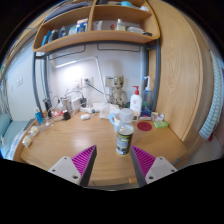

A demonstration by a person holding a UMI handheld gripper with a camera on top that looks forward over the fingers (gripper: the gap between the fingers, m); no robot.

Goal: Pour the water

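Gripper view, looking forward along the 2 fingers of the hand-held gripper across a light wooden desk top. The gripper is held roughly level, a little above the desk surface, and aimed toward the rear wall. Both fingers, each faced with a magenta pad, stand wide apart with bare desk between them; they grasp nothing.

Just ahead of the fingers, centred on the gap but beyond the fingertips, stands an upright cylindrical can with a green-and-white printed label. It rests on the desk on its own, clear of both pads. Directly beyond it stands a white cup-like vessel; whether the 2 touch cannot be told.

Further beyond, at the back of the desk, stands a white pump bottle, and ahead to the right lies a small round red object. Ahead to the left, a cluster of small bottles and containers lines the desk's far edge; their kinds cannot be told. Above all this, a wooden wall shelf carries assorted items, and a tall wooden cabinet side rises on the right.
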